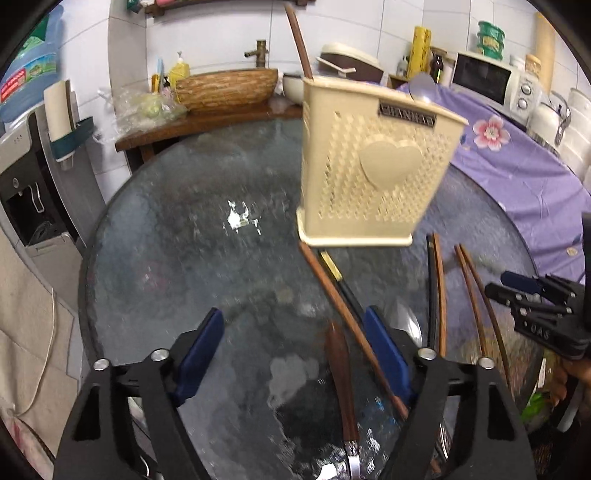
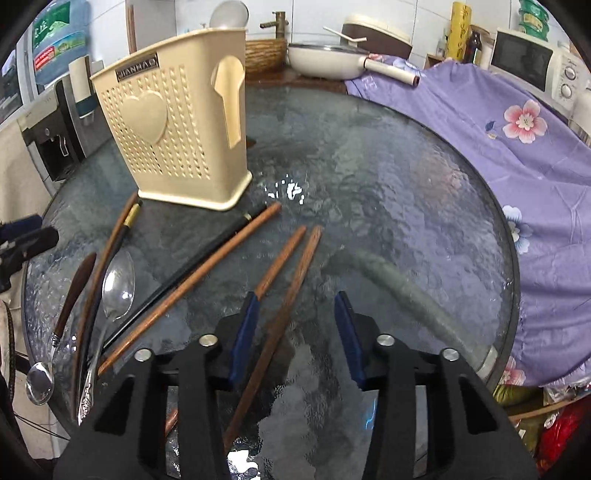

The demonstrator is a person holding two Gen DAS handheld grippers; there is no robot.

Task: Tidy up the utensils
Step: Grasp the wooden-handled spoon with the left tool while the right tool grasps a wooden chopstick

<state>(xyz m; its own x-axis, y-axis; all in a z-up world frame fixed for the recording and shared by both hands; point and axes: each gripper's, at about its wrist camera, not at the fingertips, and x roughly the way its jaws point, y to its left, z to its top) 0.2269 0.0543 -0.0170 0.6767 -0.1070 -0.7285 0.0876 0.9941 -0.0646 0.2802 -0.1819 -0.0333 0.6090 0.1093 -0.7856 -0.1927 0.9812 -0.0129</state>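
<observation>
Standing upright, holder (image 2: pixel 173 125) contains spoon (image 2: pixel 228 14), chopstick (image 1: pixel 298 40).

A round textured-glass table (image 2: pixel 406 206) is seen below both grippers. A cream perforated utensil holder (image 2: pixel 177 122) is stood on it, beyond the right jaws and to their left. Two wooden chopsticks (image 2: pixel 295 266) are laid on the glass, one running between the right jaws. Left of those jaws are laid a black chopstick (image 2: pixel 192 273), a steel spoon (image 2: pixel 118 284) and a wooden-handled spoon (image 2: pixel 70 295).
</observation>
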